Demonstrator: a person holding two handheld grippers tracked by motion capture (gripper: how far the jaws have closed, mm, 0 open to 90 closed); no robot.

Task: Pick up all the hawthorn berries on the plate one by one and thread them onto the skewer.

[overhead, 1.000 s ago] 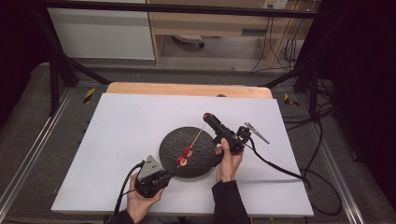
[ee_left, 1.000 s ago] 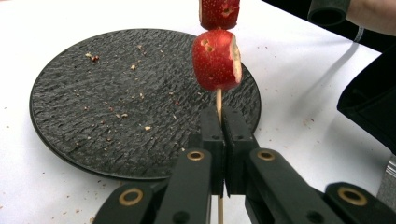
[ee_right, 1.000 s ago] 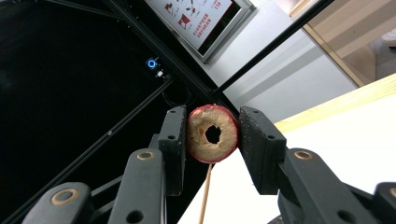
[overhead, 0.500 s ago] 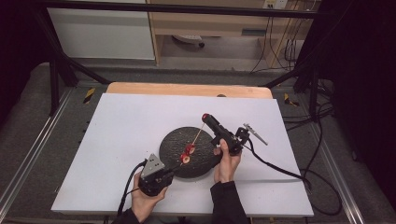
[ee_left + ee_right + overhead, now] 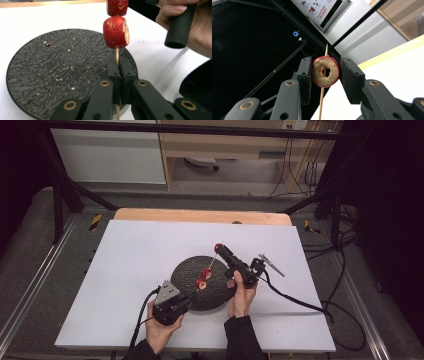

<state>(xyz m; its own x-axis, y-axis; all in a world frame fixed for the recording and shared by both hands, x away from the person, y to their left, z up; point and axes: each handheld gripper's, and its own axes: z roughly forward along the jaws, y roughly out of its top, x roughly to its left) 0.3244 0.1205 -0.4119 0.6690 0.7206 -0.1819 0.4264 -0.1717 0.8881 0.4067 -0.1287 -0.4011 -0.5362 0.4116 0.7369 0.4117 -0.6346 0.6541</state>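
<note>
A thin wooden skewer [image 5: 116, 53] runs between my two grippers above a round black plate [image 5: 190, 272]. My left gripper [image 5: 119, 65] is shut on the skewer's lower end, at the plate's near edge [image 5: 191, 295]. Two red hollowed fruit pieces [image 5: 202, 279] sit on the skewer; the nearer one [image 5: 115, 32] is just beyond my left jaws. My right gripper [image 5: 324, 70] is shut on a third red fruit ring [image 5: 329, 76], which has the skewer [image 5: 322, 92] through its hole. This ring is at the skewer's far tip [image 5: 218, 248].
The plate [image 5: 45, 75] carries crumbs and lies on a white board [image 5: 140, 250] over a wooden tabletop [image 5: 200, 215]. The right hand [image 5: 192, 30] grips its handle close to the skewer. Cables [image 5: 300, 302] trail off to the right, and dark frame bars stand around the table.
The left gripper has edged slightly to the right with the skewer end. The right gripper has kept still.
</note>
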